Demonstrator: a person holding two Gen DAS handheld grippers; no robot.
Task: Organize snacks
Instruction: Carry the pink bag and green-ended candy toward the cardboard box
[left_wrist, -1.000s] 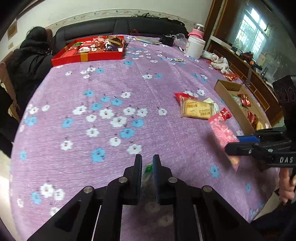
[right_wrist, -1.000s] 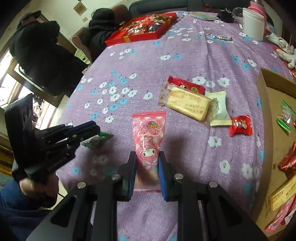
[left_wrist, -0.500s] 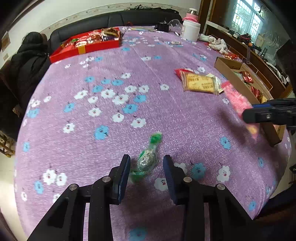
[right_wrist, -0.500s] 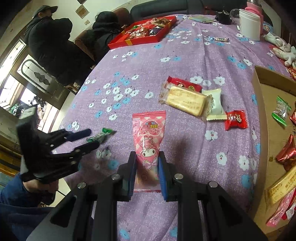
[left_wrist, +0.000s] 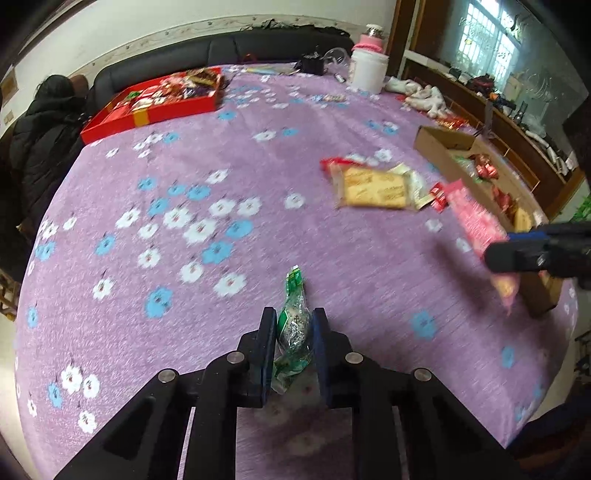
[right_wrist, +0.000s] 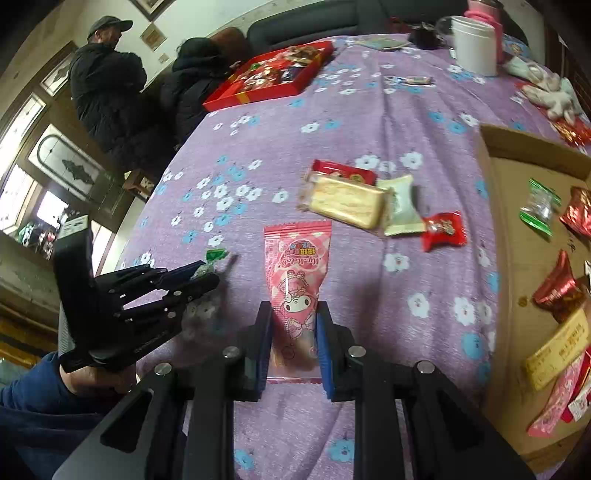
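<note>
My left gripper is shut on a small green snack packet, held just above the purple flowered tablecloth. It also shows in the right wrist view, with the green packet's tip sticking out. My right gripper is shut on a pink cartoon snack pouch, which also shows in the left wrist view. A yellow biscuit pack, a red packet, a pale green packet and a small red candy lie on the cloth.
A cardboard box with several snacks stands at the right. A red tray of sweets and a white jar stand at the far side. Two people in dark coats are beside the table's left.
My left gripper has closed on the green packet, which lay between its open fingers half a second ago. The right gripper keeps holding the pink pouch, shifted slightly.
</note>
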